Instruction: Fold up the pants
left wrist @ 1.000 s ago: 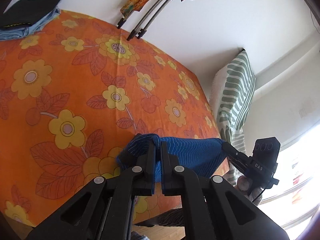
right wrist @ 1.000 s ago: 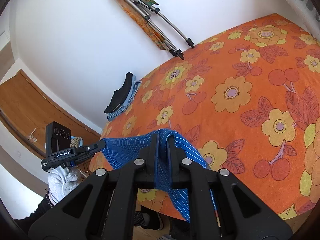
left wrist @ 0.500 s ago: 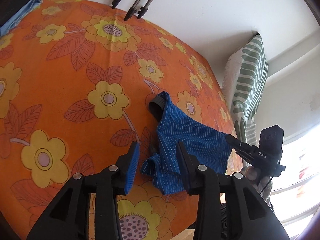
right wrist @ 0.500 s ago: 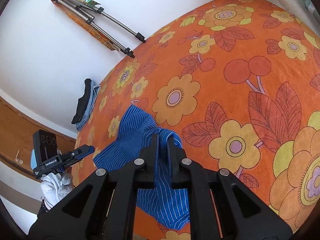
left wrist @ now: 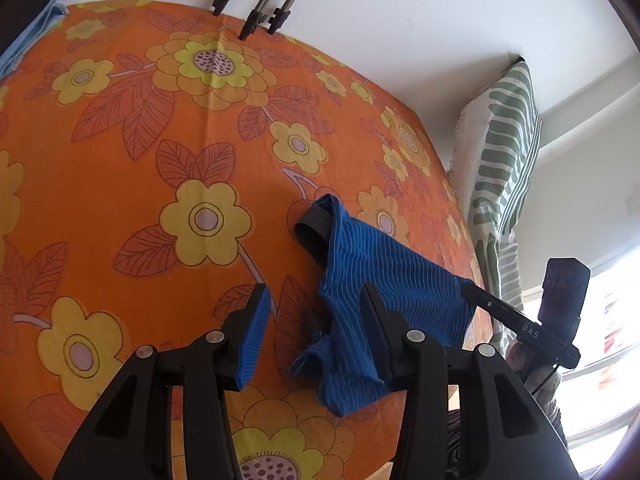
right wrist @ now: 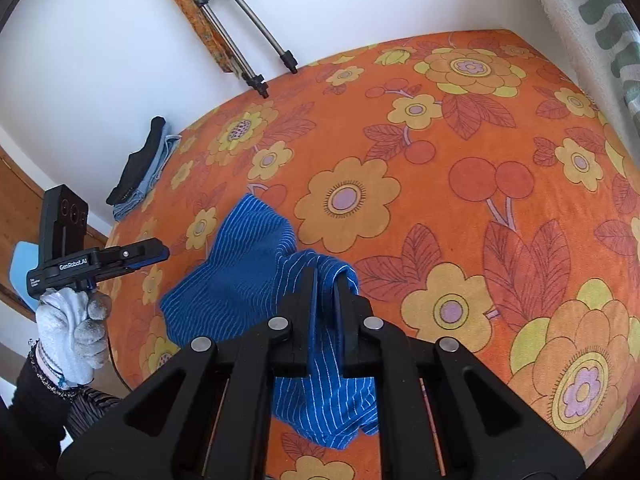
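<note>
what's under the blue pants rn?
The blue striped pants lie crumpled on the orange floral cover; only that cover shows around them. Whatever is directly beneath the fabric is hidden. The right tool pinches one edge.

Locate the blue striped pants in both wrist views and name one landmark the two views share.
Left wrist view: the blue striped pants lie low and right of centre on the orange floral cover, their near end by the open left gripper.
Right wrist view: low, left of centre, pinched in the right gripper.
Shared landmark: the tripod legs against the white wall.
</note>
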Tool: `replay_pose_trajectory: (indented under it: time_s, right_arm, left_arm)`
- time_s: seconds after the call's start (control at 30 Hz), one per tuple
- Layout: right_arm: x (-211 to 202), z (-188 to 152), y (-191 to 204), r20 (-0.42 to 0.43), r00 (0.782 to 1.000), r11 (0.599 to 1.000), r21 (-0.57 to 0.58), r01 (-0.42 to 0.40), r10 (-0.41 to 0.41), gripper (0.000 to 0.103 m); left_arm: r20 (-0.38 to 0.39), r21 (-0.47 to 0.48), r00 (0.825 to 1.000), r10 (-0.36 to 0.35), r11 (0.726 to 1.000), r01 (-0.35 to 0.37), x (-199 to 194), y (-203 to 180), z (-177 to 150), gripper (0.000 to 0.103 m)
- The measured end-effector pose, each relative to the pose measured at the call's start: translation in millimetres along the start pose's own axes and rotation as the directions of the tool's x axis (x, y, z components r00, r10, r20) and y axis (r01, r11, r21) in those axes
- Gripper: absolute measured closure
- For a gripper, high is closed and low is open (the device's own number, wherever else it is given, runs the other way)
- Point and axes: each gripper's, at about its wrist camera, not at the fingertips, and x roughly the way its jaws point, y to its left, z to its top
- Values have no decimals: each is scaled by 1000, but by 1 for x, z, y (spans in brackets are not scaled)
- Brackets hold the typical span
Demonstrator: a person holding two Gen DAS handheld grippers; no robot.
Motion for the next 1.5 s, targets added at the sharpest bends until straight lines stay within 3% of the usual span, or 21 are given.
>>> replay_pose_trajectory:
  time_s: [0.13, 0.3, 0.43, 0.53, 0.63, 0.77, 0.93, 1.17, 1.43, 1.5]
  right_arm:
    - [-4, 7, -22, -88, 995, 999, 17, 47, -46, 93]
    - [-25, 21, 4, -69, 994, 994, -78, 75, -80, 90]
    - [-29, 36, 41, -64, 989, 974, -193, 118, -132, 65]
    - [-25, 41, 67, -118, 974, 941, -305, 149, -193, 65]
    - [-31, 45, 77, -122, 944, 885, -401, 235, -306, 65]
    - [-36, 71, 78, -108, 961, 909, -365, 201, -256, 65]
    - [24, 100, 88, -166, 976, 946, -314, 82, -140, 65]
    - [119, 106, 98, -263, 956, 940, -339, 36, -131, 65]
    - [156, 99, 99, -321, 925, 902, -428, 50, -204, 65]
    - [159, 97, 96, -326, 922, 900, -432, 50, -208, 65]
  left_arm:
    - [-28, -6, 1000, 1, 1000, -1, 0, 5, -12, 58]
    - [-32, 14, 999, 22, 1000, -22, 1, 2, -19, 58]
    - [2, 72, 999, 51, 996, -51, -3, -12, -18, 58]
    - [20, 113, 998, 60, 992, -62, -3, -21, -15, 58]
    - [32, 157, 997, 70, 985, -74, 1, -28, -10, 58]
    - [14, 183, 998, 63, 981, -64, 14, -29, -2, 58]
    - [-1, 186, 999, 45, 982, -44, 28, -24, -2, 58]
    - [-58, 123, 998, -5, 992, 12, 47, -11, -2, 58]
    - [-70, 147, 997, -29, 988, 39, 63, -21, 0, 58]
    - [-64, 152, 997, -32, 988, 41, 66, -24, 0, 70]
